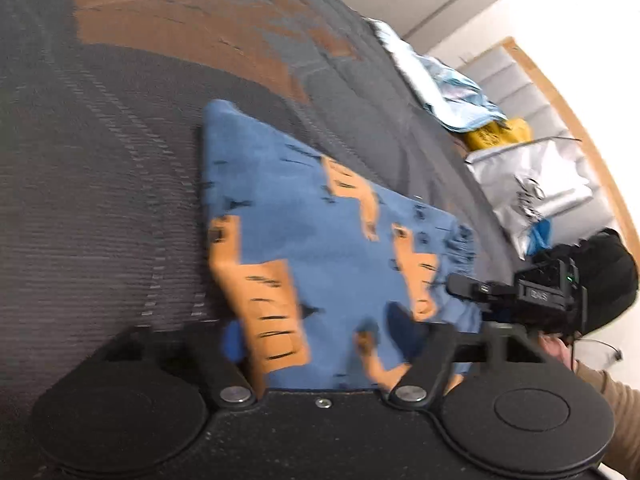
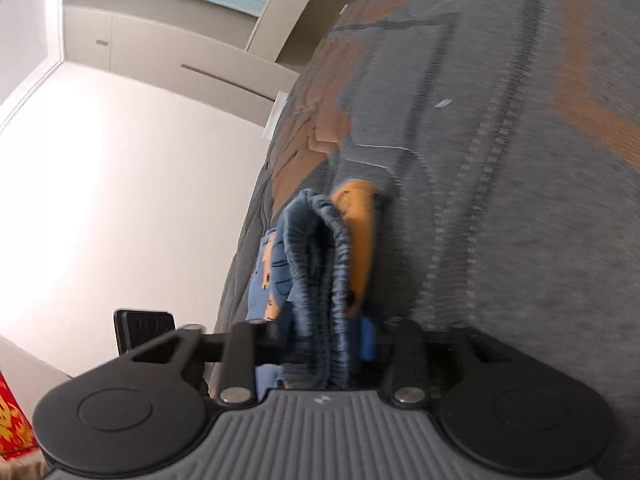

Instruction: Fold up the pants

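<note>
1. Plainly, the pants [image 1: 316,240] lie on a grey bed cover [image 1: 100,200] with brown patches, spread in a folded, roughly four-sided shape; they are blue with orange tiger figures and small dark marks.
2. From the left wrist view, the left gripper [image 1: 320,344] sits at the near edge of the pants, its two black fingers [image 1: 424,364] set wide, one at each side of that edge. Cloth fills the gap between them, but blur hides whether the tips pinch it or only rest on it, so I cannot tell its grasp.
3. The right gripper [image 1: 468,286] reaches in from the right side of that view, its dark tip at the gathered waistband [image 1: 464,248] corner of the pants.
4. In the right wrist view, the right gripper [image 2: 332,340] has the bunched blue waistband [image 2: 320,264] between its fingers, which stand fairly close together with the thick elastic folds packed in the gap; it is gripping the pants [image 2: 276,276].
5. An orange patch of the pants sits just beside the waistband, against the bed cover [image 2: 500,200].
6. Beyond the pants, near the far edge of the bed, lie a light blue bundle [image 1: 444,88], a yellow bag [image 1: 500,134] and a silver bag [image 1: 532,188], close together.
7. A padded headboard [image 1: 524,80] with a wooden rim stands behind those bags.
</note>
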`<state>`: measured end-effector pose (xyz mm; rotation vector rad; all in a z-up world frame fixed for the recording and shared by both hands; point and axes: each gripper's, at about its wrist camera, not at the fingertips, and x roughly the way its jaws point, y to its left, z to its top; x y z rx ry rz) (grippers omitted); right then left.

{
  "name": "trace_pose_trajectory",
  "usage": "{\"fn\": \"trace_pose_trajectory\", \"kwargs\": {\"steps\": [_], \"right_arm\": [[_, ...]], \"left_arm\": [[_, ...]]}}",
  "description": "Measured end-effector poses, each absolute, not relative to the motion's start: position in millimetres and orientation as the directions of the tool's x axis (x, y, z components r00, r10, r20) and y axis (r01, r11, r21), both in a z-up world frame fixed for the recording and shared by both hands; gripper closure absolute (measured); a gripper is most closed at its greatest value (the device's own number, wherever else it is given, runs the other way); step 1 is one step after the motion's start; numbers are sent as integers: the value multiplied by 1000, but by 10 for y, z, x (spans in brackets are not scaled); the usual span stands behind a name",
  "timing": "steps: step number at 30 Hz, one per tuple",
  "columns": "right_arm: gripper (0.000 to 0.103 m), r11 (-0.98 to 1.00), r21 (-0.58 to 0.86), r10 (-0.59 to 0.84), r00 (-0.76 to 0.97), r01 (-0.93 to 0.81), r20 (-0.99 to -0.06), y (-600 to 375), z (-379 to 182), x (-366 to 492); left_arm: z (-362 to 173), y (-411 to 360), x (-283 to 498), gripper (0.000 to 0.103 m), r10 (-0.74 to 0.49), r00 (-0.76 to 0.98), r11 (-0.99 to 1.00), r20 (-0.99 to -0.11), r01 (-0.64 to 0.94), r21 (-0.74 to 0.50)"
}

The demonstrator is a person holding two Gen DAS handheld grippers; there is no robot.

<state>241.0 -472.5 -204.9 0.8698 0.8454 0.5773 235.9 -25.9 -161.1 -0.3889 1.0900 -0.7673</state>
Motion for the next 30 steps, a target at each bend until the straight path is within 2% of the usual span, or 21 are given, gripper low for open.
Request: {"fn": "trace_pose_trajectory", "kwargs": {"steps": [1,4,7,8,14,30], "right_arm": [[73,537,836,732,554,-111,-397,-4717,-2046,2398],[75,549,828,723,565,-119,-398,-4683,-2038,2380],[77,552,824,718,574,-126,-393,-4666,-2016,2361],[77,558,820,715,576,-130,-395,-4655,-2006,2361],[78,584,800,698,587,-135,-411,-4573,-1979,2336],[79,578,792,701,616,-196,-359,-4536,-1666,2256]], "left_arm": [[-1620,-222,2367,58,-716,253,695,-651,348,-630],[-1627,-161,2386,66,-724,259,689,-640,330,-646],[-1583,-172,2378,79,-723,277,690,-633,342,-638],[-1568,-174,2372,81,-723,283,690,-630,345,-636],[-1497,-199,2312,83,-695,313,717,-648,377,-587],[-1139,-181,2231,84,-690,360,721,-628,425,-548]]}}
